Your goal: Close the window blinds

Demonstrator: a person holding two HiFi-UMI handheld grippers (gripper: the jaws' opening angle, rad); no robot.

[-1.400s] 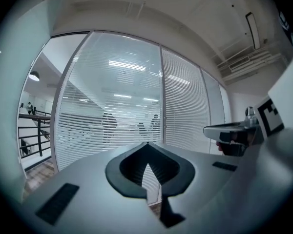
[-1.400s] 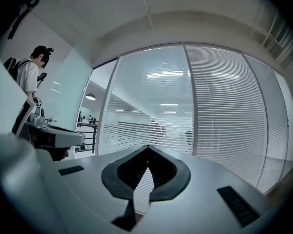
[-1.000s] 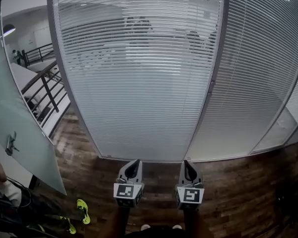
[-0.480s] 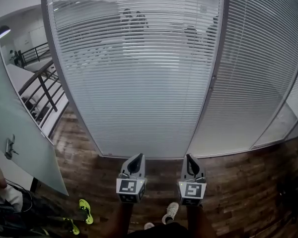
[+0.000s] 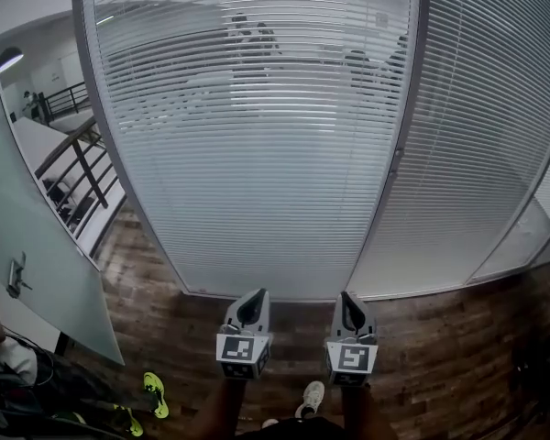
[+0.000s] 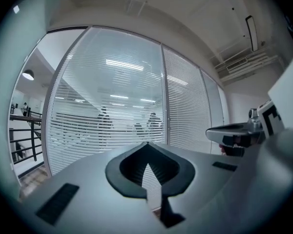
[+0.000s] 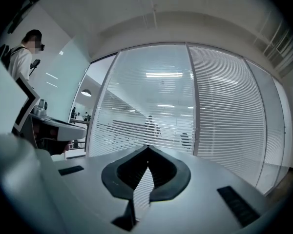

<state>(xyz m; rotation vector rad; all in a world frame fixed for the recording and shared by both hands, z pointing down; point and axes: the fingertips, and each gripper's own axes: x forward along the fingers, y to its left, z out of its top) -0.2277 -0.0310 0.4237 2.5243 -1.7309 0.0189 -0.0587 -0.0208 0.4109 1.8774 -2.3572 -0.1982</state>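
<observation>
Both claws, left gripper (image 5: 255, 297) and right gripper (image 5: 349, 299), are pressed together with nothing in them. They point level at the white slatted window blinds (image 5: 257, 172) straight ahead, not touching them. Those slats sit open enough to see people through, while the panel on the right (image 5: 481, 154) looks shut. I'd find the control first, maybe that small fitting (image 5: 396, 161) on the grey frame post (image 5: 405, 108), then spread one claw before reaching.

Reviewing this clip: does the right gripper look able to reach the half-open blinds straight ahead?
Probably, after a step forward: only wooden floor lies between the right gripper and the blinds. It is shut and held short of the window.
</observation>
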